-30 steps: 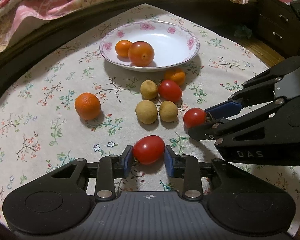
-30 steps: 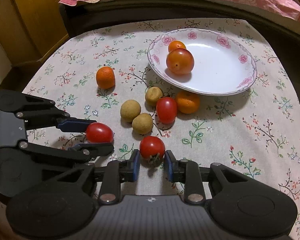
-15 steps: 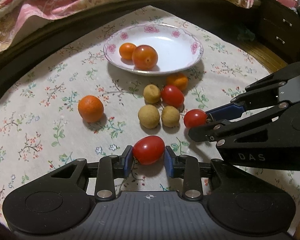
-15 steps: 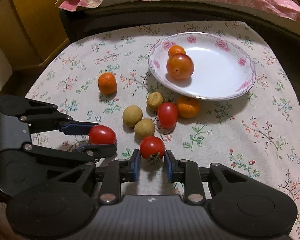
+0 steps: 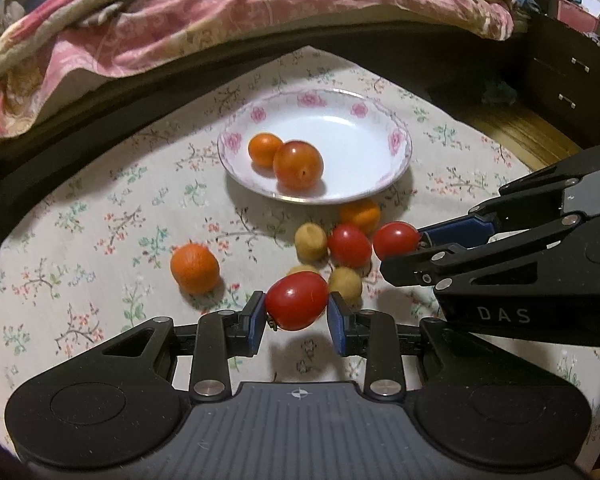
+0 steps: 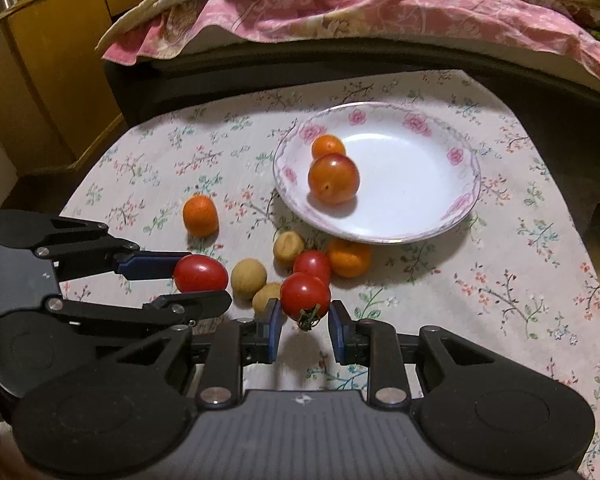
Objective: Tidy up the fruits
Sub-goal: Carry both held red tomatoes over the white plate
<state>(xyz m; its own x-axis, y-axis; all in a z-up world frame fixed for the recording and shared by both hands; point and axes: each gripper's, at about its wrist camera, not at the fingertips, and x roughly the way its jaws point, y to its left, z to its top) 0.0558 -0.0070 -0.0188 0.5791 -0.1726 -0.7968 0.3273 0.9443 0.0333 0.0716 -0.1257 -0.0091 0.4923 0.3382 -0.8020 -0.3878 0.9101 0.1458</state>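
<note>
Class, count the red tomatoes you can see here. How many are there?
3: one held in the left gripper, one held in the right gripper, one on the cloth below the plate. None seems hidden.

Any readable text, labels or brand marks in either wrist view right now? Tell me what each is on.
"DAS": pale letters on the black body of the right tongs, seen in the left wrist view.
A small compass-like emblem sits on the left tongs' body, and a similar one on the right tongs' body; neither has letters.
No other text is visible.
</note>
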